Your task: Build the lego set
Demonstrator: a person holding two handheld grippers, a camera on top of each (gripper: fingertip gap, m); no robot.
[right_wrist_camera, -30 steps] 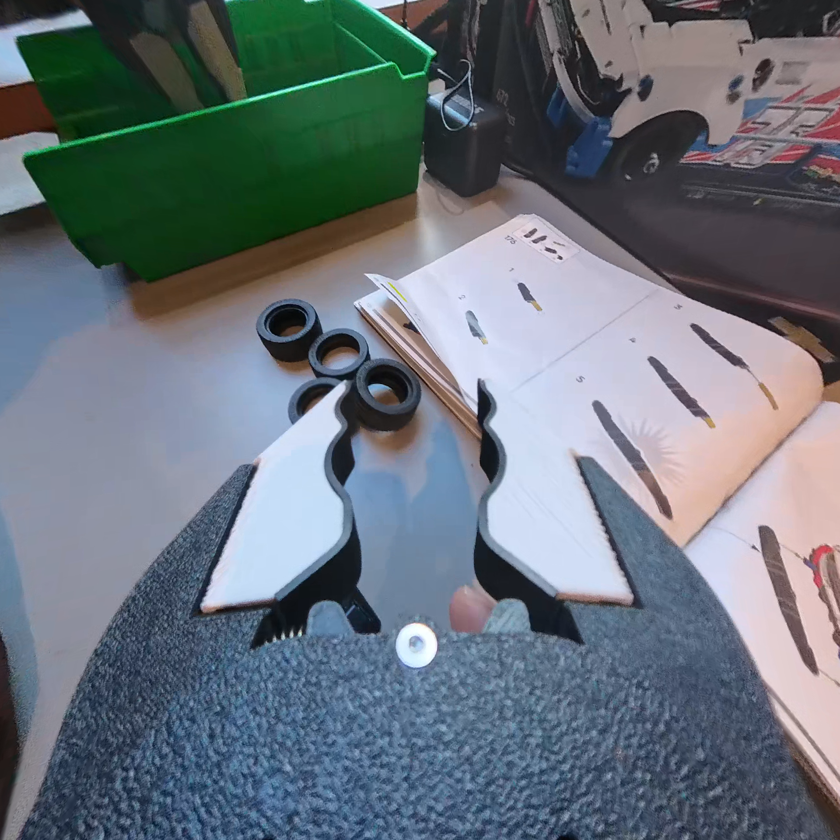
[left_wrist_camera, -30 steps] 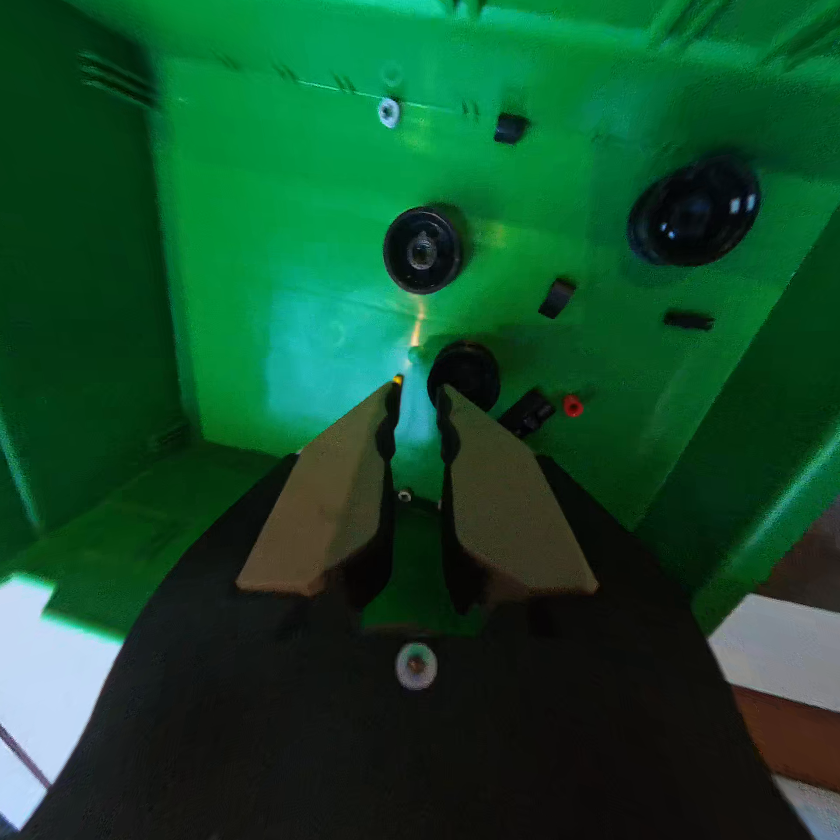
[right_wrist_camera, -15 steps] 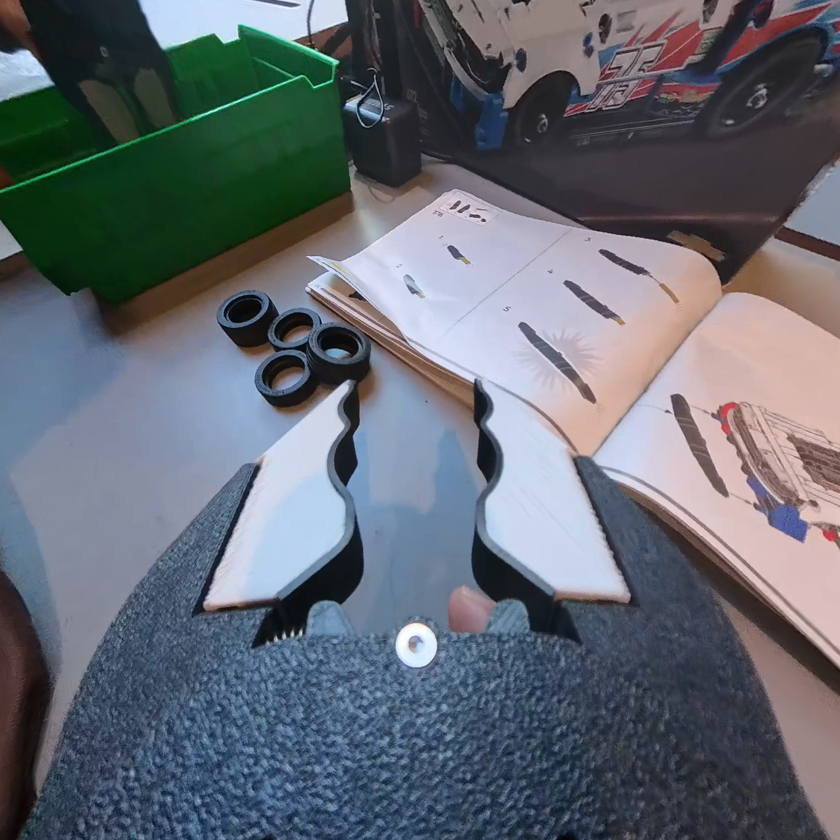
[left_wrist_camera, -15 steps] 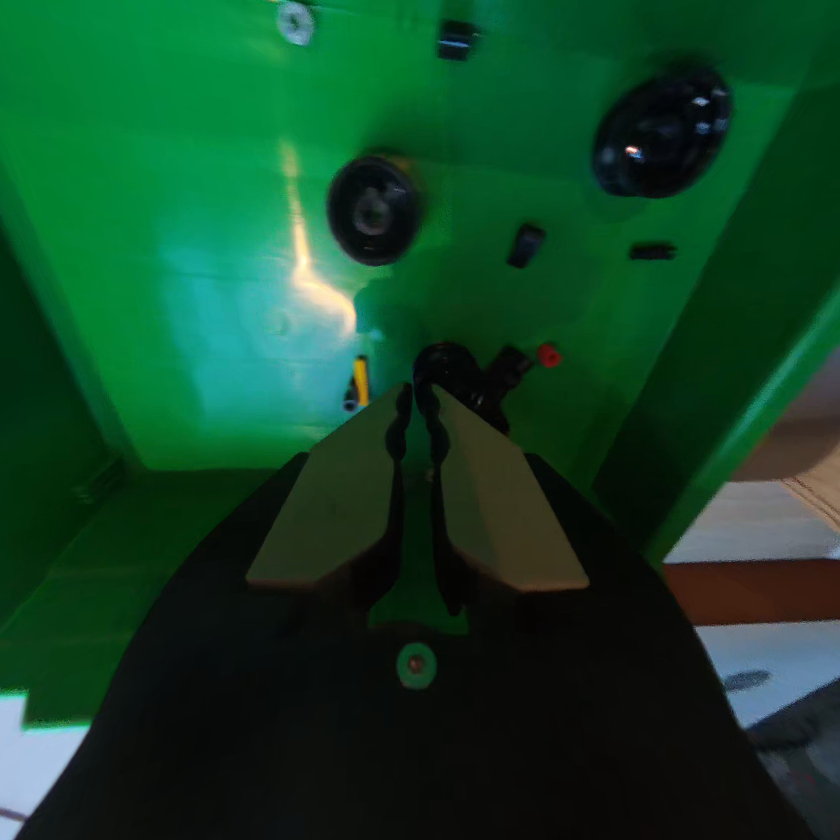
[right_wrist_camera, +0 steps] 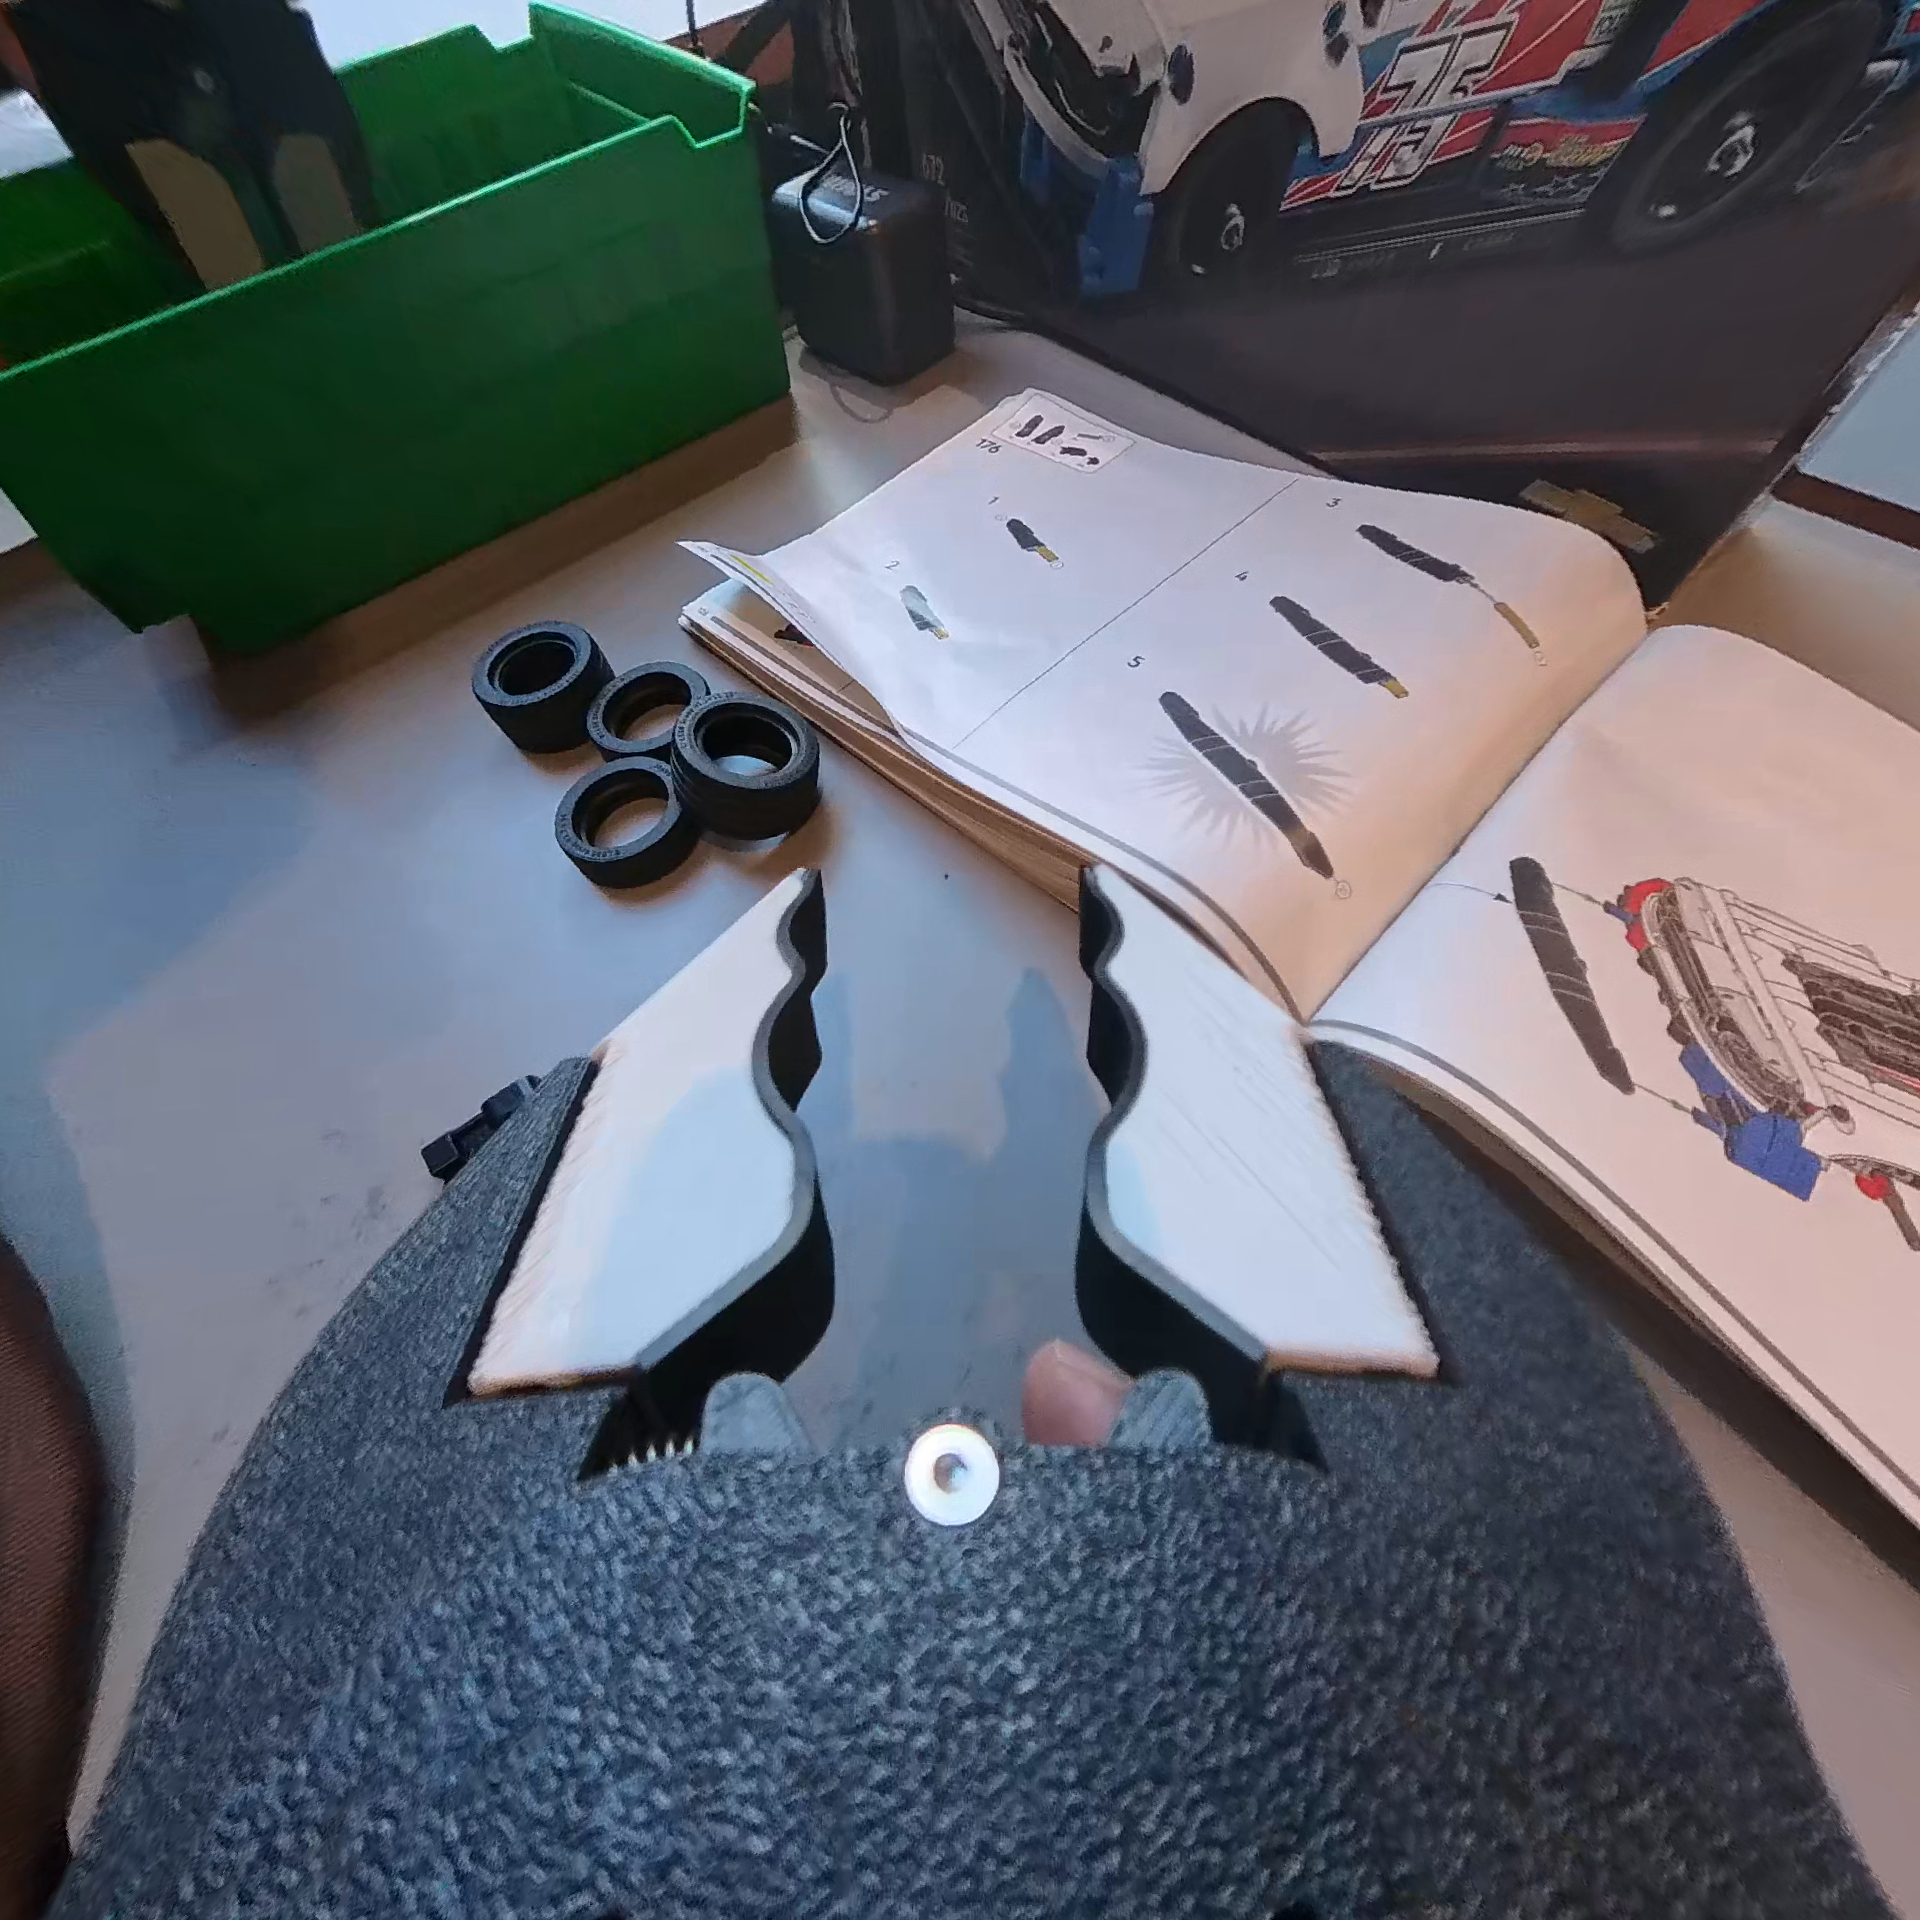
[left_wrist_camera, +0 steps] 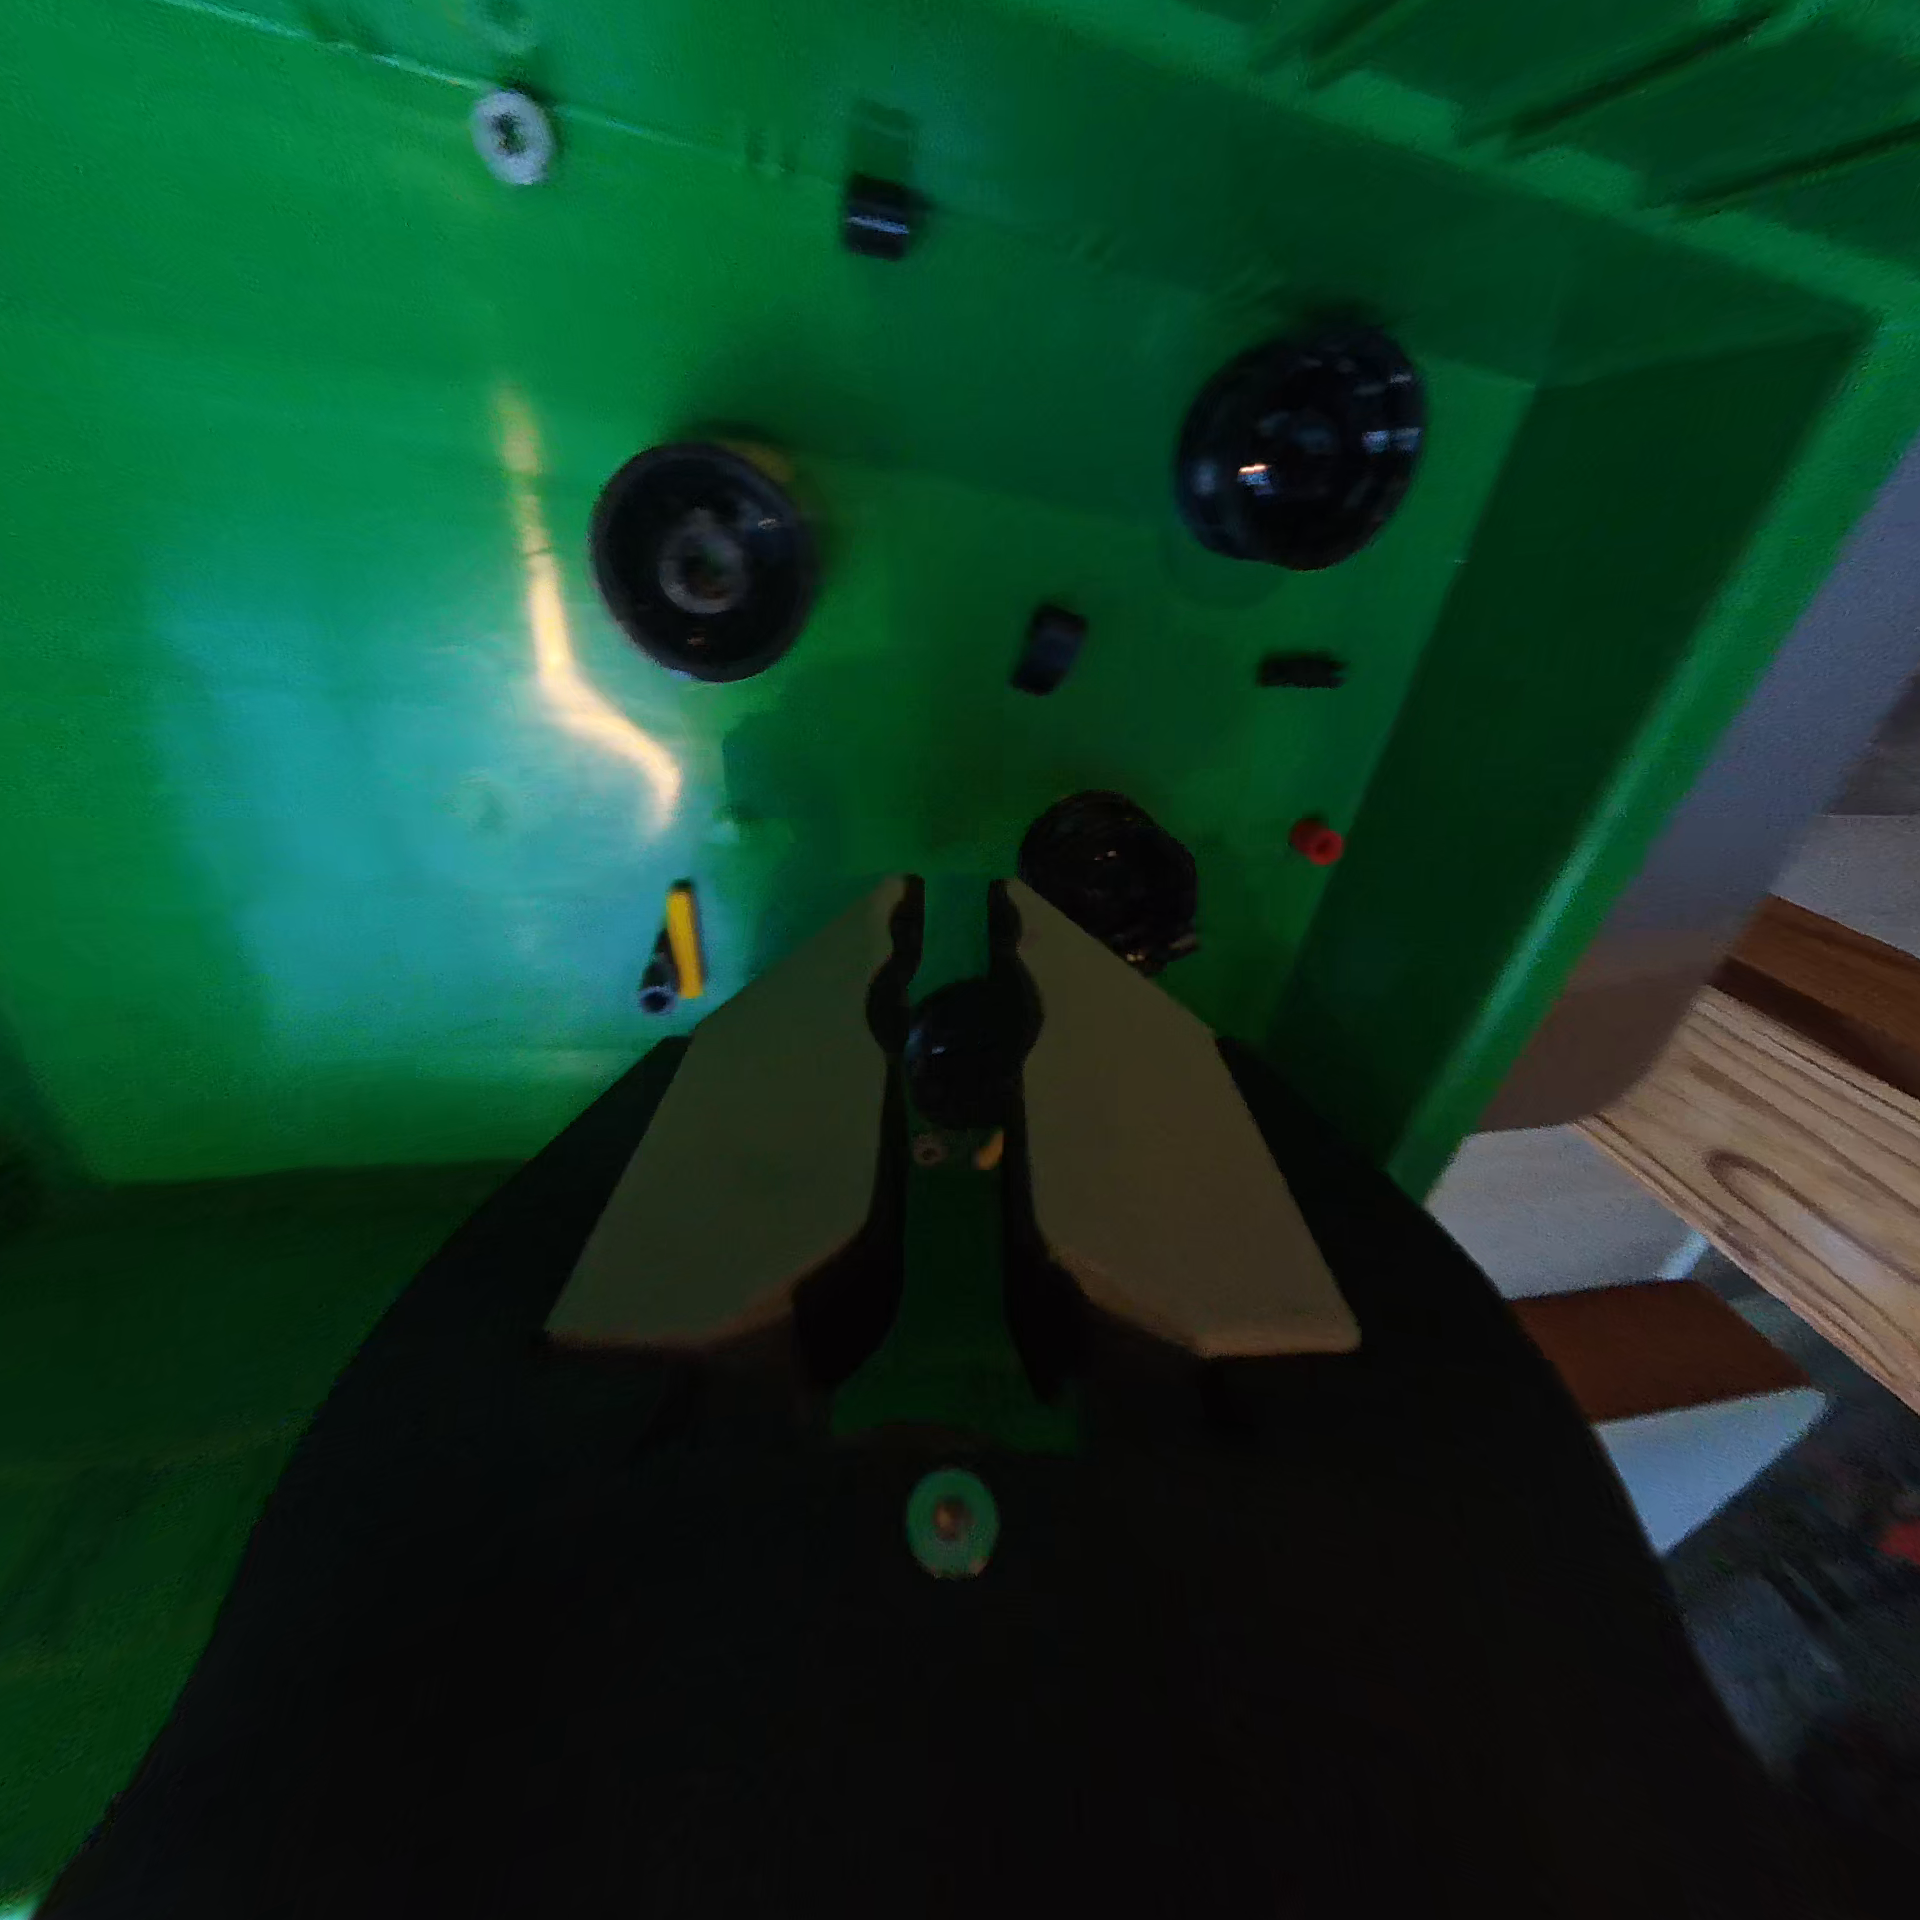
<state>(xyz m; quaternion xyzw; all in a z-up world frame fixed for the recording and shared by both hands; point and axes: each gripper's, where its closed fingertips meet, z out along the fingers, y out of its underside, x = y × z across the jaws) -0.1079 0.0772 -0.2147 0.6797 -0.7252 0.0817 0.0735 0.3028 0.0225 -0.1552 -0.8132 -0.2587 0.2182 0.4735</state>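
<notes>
Grey tabletop [right_wrist_camera: 208,935]: carries the whole lot; bare under the right gripper.

Set box [right_wrist_camera: 1455,156], dark, printed with a race car: stands at the far edge.

Green plastic bin [right_wrist_camera: 395,395], parts store: sits at the far left of the tabletop. Seen from inside in the left wrist view, its floor [left_wrist_camera: 312,520] holds loose pieces well apart from one another.

Instruction booklet [right_wrist_camera: 1195,644]: lies open, just beside the tyres.

Right gripper [right_wrist_camera: 951,904]: hangs over bare tabletop, jaws spread wide, nothing between them.

Left gripper [left_wrist_camera: 954,899]: inside the bin, jaws drawn nearly together on a small black wheel piece [left_wrist_camera: 968,1049] seated partway back between them. Half a second ago that gap was empty and the tips were beside a black piece on the floor; the view has since swung sideways. Reading: a pick has likely just been made, though blur leaves the firmness of the hold unsure.

Four black tyres [right_wrist_camera: 644,758]: clustered, touching, on the tabletop in front of the bin.

Black wheel hubs, three loose: [left_wrist_camera: 704,561], [left_wrist_camera: 1301,449], [left_wrist_camera: 1107,868].

Yellow-and-black pin [left_wrist_camera: 675,945]; red pin [left_wrist_camera: 1314,840]; black connectors [left_wrist_camera: 1049,646], [left_wrist_camera: 878,213].

Status: judged as hub retrieval, presumably for mating with a tyre; early in this sub-step.
</notes>
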